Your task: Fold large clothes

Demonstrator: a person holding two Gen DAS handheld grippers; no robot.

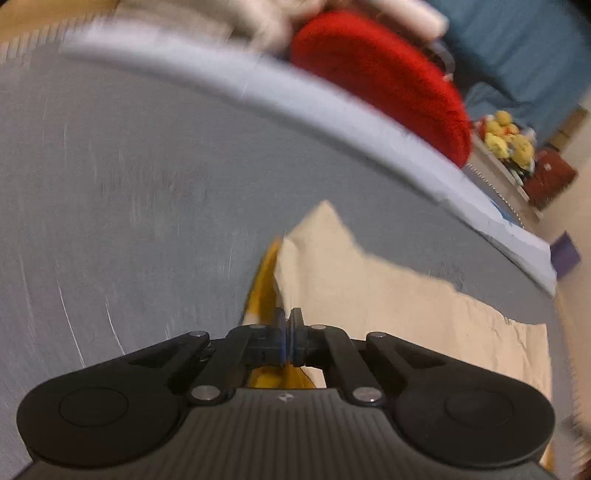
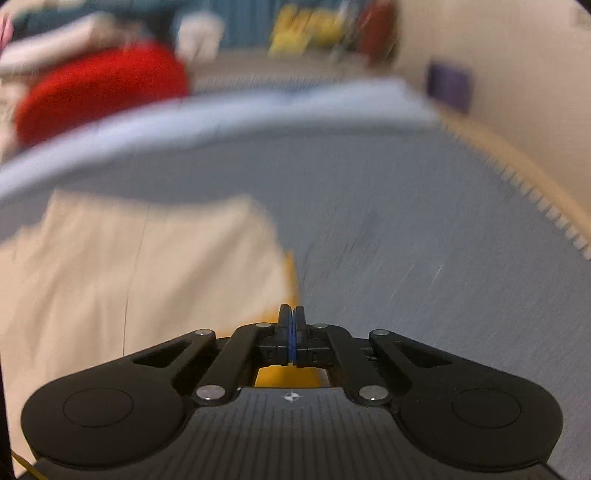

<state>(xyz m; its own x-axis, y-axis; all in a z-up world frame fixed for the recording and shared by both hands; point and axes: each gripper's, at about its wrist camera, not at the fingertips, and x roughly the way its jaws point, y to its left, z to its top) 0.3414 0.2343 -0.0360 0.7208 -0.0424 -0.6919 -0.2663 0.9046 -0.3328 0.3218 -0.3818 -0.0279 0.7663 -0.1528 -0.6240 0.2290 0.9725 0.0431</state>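
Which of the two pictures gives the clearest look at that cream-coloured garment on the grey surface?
The left wrist view: there the cream garment is fairly sharp, showing its pointed corner and ragged edge. The right wrist view shows more of it, a broad spread at left, but smeared by motion blur.

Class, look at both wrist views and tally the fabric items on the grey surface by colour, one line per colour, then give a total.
Cream with yellow inside: 1, the cream garment
Red: 1, the red fabric bundle
Pale blue: 1, the pale blue cloth along the far edge
Whitish: 1, a blurred whitish pile behind the red one
Total: 4
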